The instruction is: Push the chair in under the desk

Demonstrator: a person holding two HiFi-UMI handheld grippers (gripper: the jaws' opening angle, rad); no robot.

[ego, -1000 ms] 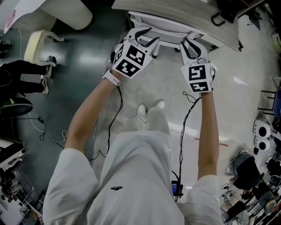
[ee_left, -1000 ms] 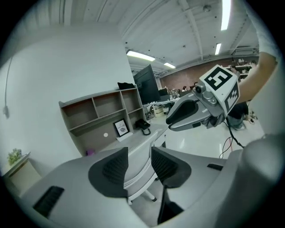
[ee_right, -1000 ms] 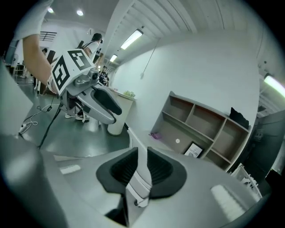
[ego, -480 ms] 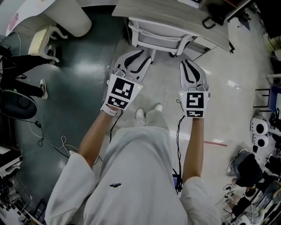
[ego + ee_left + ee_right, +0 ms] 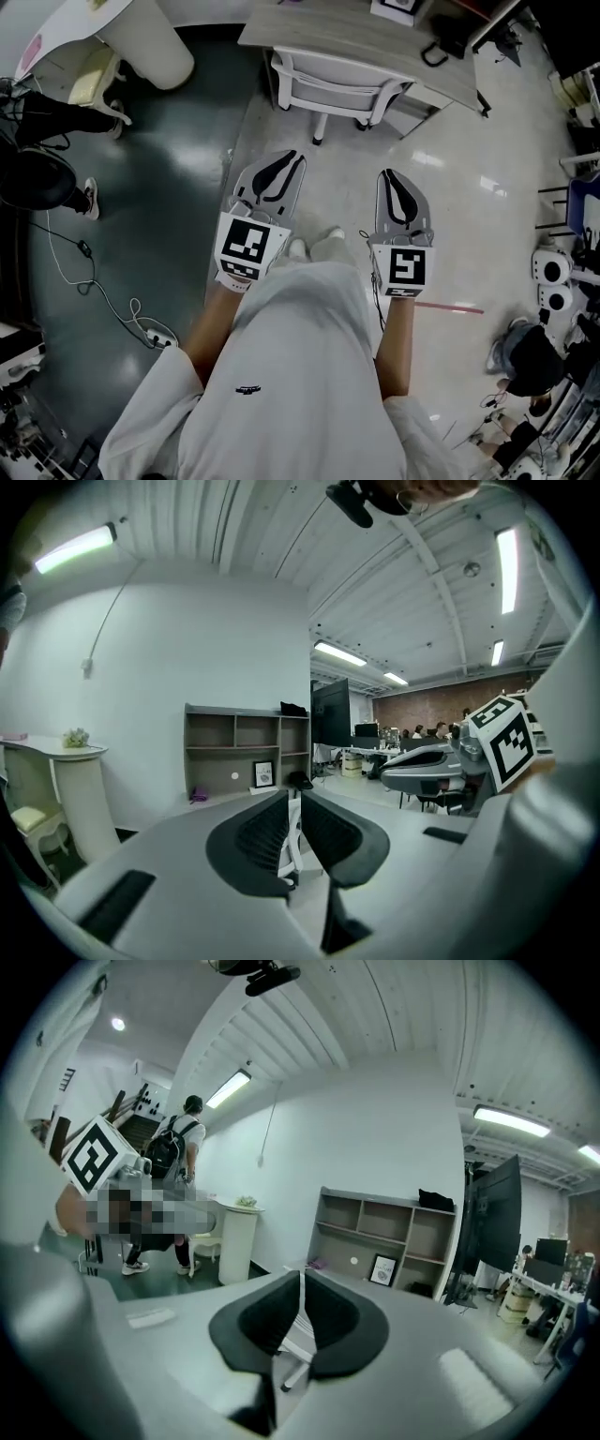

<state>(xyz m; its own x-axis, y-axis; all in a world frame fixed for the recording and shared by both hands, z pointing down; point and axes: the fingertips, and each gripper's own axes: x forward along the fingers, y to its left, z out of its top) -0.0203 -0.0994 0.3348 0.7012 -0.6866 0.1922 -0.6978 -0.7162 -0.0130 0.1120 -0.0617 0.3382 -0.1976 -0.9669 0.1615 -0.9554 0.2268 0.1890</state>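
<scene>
We draw the left gripper (image 5: 277,161) and right gripper (image 5: 392,178) back from the chair (image 5: 337,89), now tucked under the table (image 5: 375,28) at 12 o'clock, so the push looks finished. The left fingers are closing on nothing, and the right fingers meet, empty.

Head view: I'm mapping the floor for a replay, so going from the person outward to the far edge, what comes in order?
Person's white top → the two tools side by side, left tool empty with jaws closing, right tool shut → white chair → desk.
</scene>
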